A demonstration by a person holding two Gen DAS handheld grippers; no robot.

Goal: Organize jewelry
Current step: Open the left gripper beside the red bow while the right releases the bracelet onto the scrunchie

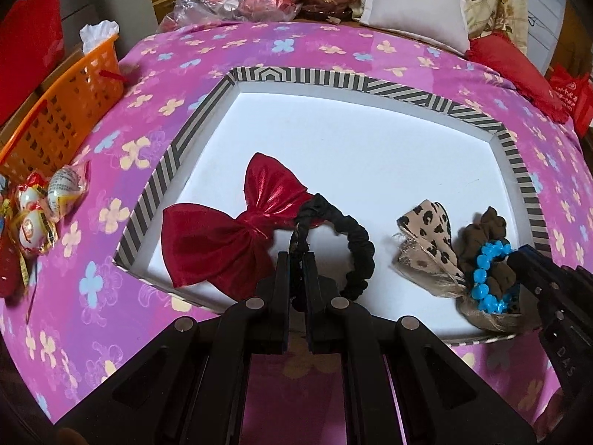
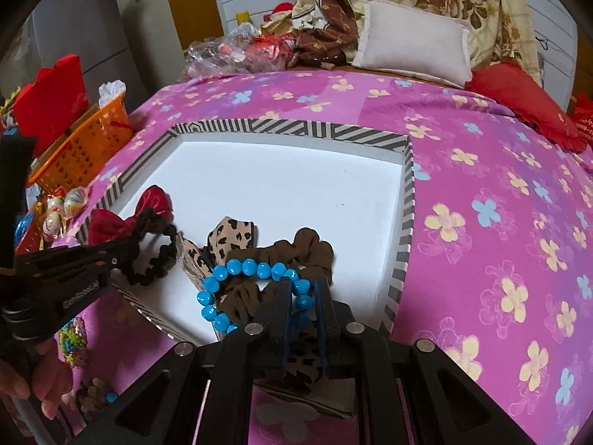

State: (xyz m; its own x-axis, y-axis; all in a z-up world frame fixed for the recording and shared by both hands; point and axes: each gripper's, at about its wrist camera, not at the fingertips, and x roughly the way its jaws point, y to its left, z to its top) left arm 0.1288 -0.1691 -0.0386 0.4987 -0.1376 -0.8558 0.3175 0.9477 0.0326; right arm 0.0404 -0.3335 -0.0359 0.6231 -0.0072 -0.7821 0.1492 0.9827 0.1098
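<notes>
A shallow striped box (image 1: pixel 333 78) with a white floor lies on the pink flowered bed. My left gripper (image 1: pixel 296 256) is shut on the black scrunchie (image 1: pixel 355 244) of a red bow hair tie (image 1: pixel 229 233), over the box's near edge. My right gripper (image 2: pixel 302 282) is shut on a blue bead bracelet (image 2: pixel 237 270), which lies on a brown scrunchie (image 2: pixel 307 244) and a leopard-print bow (image 2: pixel 229 235) inside the box (image 2: pixel 407 200). The bracelet also shows in the left wrist view (image 1: pixel 485 278), with the right gripper (image 1: pixel 519 256) at the edge.
An orange basket (image 1: pixel 63 118) and wrapped trinkets (image 1: pixel 44 204) sit left of the box. Pillows (image 1: pixel 415 11) and plastic bags (image 1: pixel 237 0) lie at the far end of the bed. Two more bead bracelets (image 2: pixel 74 337) lie on the bed near my left hand.
</notes>
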